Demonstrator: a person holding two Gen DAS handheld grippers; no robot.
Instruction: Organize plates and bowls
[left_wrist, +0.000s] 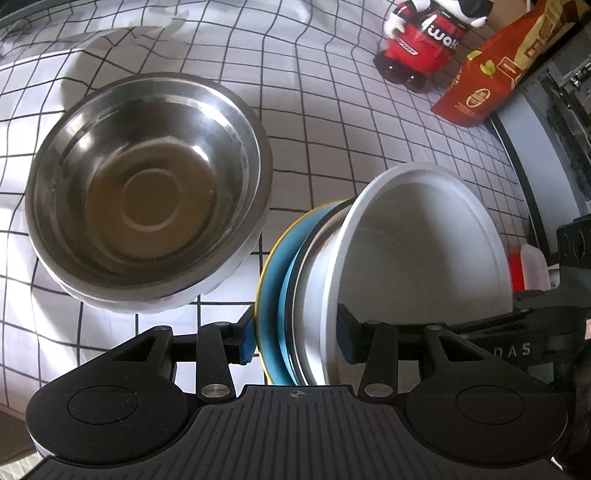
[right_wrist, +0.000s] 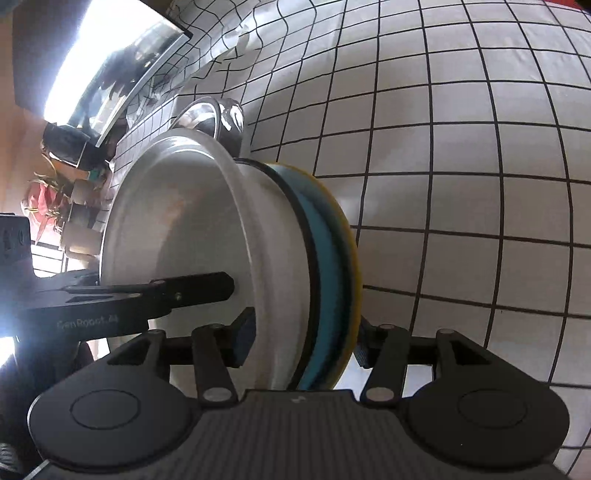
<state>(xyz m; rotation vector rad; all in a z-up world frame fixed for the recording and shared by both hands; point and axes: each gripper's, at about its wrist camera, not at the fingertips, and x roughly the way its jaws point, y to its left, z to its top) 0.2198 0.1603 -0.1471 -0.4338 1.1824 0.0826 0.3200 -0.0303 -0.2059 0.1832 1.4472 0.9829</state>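
Covering the whole surface is a white cloth (left_wrist: 332, 92) (right_wrist: 461, 147) with a black grid. On it, at the left of the left wrist view, sits a steel bowl (left_wrist: 147, 192), upright and nested inside a white outer bowl (left_wrist: 110, 295) whose wall shows below its rim. The right wrist view shows only a part of that steel bowl (right_wrist: 218, 118), behind the other dishes.

Just beside it, a stack of dishes (left_wrist: 314, 280) (right_wrist: 280, 240) is tipped up on edge. Its widest piece is a white bowl (left_wrist: 424, 251) (right_wrist: 184, 229) with its mouth facing sideways. Behind that come a thin dark metal rim (left_wrist: 308, 266) (right_wrist: 306, 240), a blue plate (left_wrist: 280, 280) (right_wrist: 325, 258) and, outermost, a yellow plate (left_wrist: 264, 280) (right_wrist: 352, 258), all pressed face to face.

The right gripper (right_wrist: 304, 343) straddles the stack, with one pad inside the white bowl and the other against the back of the yellow plate, so it clamps the stack. The left gripper (left_wrist: 297, 338) straddles the same stack from the other side, with one pad on the yellow plate's rim and the other just inside the white bowl. Whether its pads press I cannot tell. One finger (right_wrist: 199, 290) of it reaches across the bowl's mouth in the right wrist view.

Well apart, at the far edge of the cloth, stand a red carton (left_wrist: 491, 81) and a smaller red toy-shaped bottle (left_wrist: 421, 40).
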